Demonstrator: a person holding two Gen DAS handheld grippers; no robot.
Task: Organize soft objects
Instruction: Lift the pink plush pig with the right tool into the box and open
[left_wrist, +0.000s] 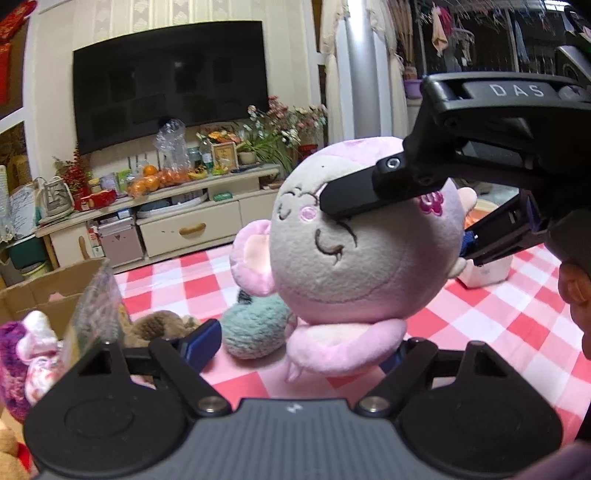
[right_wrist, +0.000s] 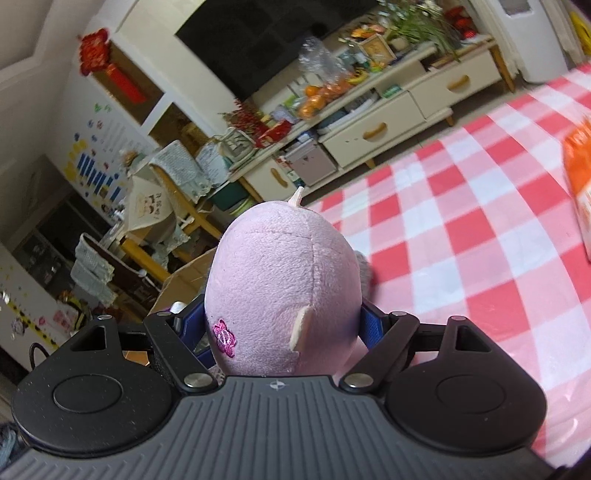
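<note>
Box: a cardboard box (left_wrist: 44, 295) stands at the far left on the checked tablecloth (left_wrist: 498, 325), with soft toys and a clear plastic bag (left_wrist: 98, 314) heaped at its near side.
Loose toys: a brown plush (left_wrist: 159, 323) and a teal plush (left_wrist: 255, 328) lie on the cloth just right of the box.
Left gripper (left_wrist: 306, 349): jaws spread; the pink toy's body hangs between them, and whether the pads touch it cannot be told.
Pink plush toy (left_wrist: 354, 240): held clear of the cloth, head uppermost, in mid-frame.
Right gripper (left_wrist: 402, 225): pinching the toy's head, one finger across the face, the other behind.
Step in hand: carrying the pink toy, likely toward the box.
Next move: swing it left over the box opening, clear of the bag, then part the right jaws.
</note>
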